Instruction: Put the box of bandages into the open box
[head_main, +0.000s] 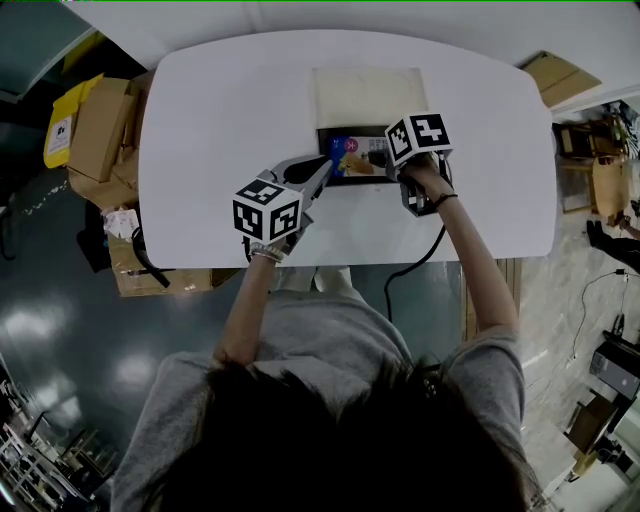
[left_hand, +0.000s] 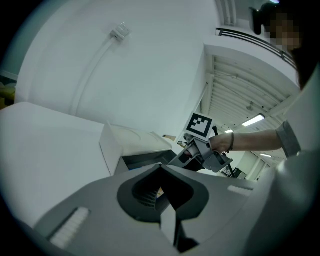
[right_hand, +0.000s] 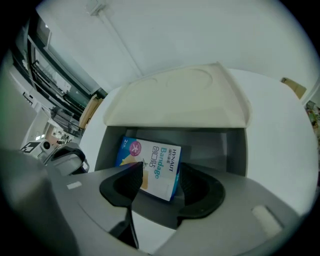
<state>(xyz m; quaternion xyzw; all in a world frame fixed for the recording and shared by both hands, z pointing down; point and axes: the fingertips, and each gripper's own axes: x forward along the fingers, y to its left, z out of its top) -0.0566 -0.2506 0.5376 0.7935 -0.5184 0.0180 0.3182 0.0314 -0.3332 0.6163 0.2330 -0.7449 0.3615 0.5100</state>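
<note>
The right tongs (right_hand: 159, 184) are gripping the box of bandages (right_hand: 152, 161): one jaw is lying against its printed face and the other is pressing its far edge, so the jaws are standing apart only by the carton's width. The carton is leaning tilted inside the open box (right_hand: 216, 147), just ahead of these tongs, with the pale lid (right_hand: 175, 97) folded back beyond it. The left tongs (left_hand: 160, 193) are hovering beside the right pair, pointing toward the same tray; their jaws are sitting together with nothing between them.

The step in hand appears to be the placing itself: the carton is sitting within the tray's walls but is not lying flat, and the right tongs are not letting go yet. The next move is probably calling for lowering the carton until its back is resting on the tray floor, then spreading the jaws and drawing the right tongs straight back over the white surface (head_main: 220, 120) without dragging the carton out. The left tongs seem to be waiting to steady the tray if it slides.
</note>
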